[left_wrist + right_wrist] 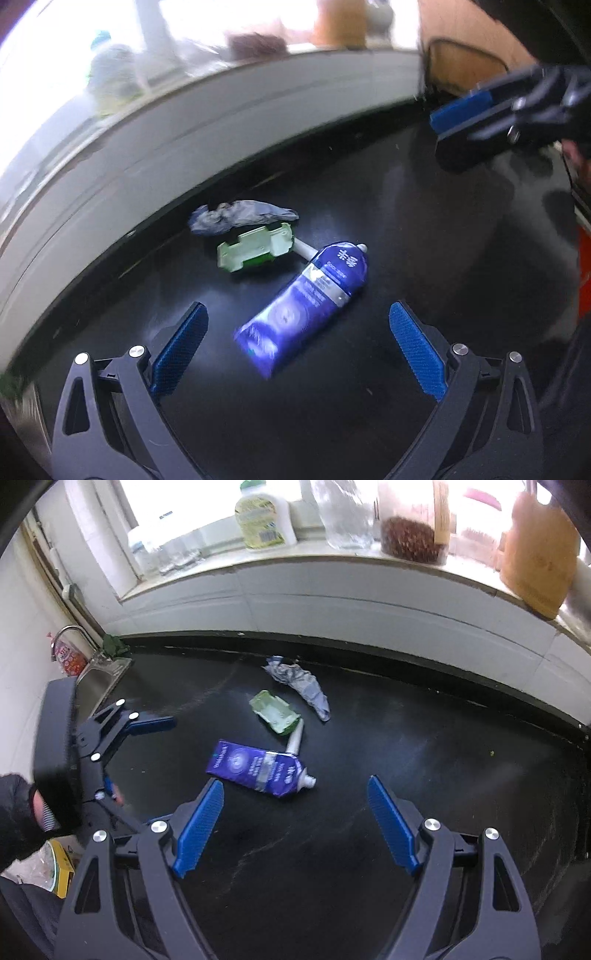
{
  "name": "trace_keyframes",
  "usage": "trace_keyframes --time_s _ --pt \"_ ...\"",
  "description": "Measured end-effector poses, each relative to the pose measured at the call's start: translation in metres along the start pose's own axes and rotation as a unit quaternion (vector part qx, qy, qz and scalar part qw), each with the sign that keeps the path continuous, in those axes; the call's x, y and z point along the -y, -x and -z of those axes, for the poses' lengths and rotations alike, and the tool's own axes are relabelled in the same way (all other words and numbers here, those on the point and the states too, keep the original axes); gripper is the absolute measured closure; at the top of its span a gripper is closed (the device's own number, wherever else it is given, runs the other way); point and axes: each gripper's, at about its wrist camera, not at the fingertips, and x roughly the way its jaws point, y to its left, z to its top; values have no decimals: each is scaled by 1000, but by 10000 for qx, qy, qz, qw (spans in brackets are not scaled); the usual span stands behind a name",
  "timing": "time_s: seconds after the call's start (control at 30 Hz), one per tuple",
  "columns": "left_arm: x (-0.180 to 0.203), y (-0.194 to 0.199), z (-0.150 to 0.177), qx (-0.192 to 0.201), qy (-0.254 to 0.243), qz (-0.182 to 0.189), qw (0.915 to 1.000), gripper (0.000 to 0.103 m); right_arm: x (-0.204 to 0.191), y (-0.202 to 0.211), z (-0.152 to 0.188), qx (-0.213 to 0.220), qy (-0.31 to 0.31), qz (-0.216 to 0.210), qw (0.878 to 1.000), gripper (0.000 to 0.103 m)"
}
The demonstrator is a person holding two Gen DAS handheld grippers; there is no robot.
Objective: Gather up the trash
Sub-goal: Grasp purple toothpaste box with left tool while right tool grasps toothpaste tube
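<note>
right wrist: jars (pixel 412 535) (bottles (pixel 264 517) too) line the windowsill (pixel 332 559).

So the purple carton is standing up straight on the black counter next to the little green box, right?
Not quite. The purple carton is lying on its side, not standing up. It is on the black counter next to the little green box, just as you said. The right wrist view shows it most clearly.

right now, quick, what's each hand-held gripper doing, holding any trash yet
Left hand-held gripper: open, holding nothing, above the purple carton.
Right hand-held gripper: open, holding nothing, over the black counter.
</note>
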Motion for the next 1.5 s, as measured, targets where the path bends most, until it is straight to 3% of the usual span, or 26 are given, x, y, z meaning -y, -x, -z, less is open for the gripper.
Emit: trace_keyframes --time_s 0.23,0.37,0.47,0.53,0.6,0.73,1.07,1.33,1.4,1.5 --pt "-5 -57 -3 -358 -633 673 9951 7 22 -42 -3 -484 -52 -136 9987 25" --pt "-4 -81 1 -549 -1169 967 9869 7 31 -64 -7 -692 -125 -218 9973 25" --pt "-7 -85 0 -503 -1251 1273 9827 9 34 -76 -11 -776 -147 -238 9966 25" --pt "-8 -85 -1 -488 -1301 1493 9790 20 35 -84 -14 -830 -174 -230 9961 25" --pt "-8 -81 -3 -397 -1322 1499 9790 46 36 -92 -16 -859 -217 -223 9958 25" --pt "-1 -76 0 -508 -1297 1384 9805 52 33 -106 -21 -899 -240 -214 9954 25" --pt "-1 -19 41 -505 -231 851 9948 52 -3 -143 -22 -1150 -81 -200 9931 26" --pt "-9 24 64 -521 568 215 9968 52 -38 -157 -29 -928 -286 308 9948 27" --pt "-18 35 69 -485 967 3 9941 52 -51 -161 -28 -862 -93 692 9938 31" --pt "-33 48 75 -417 1474 -289 9878 52 -65 -159 -21 -793 120 997 9918 49"
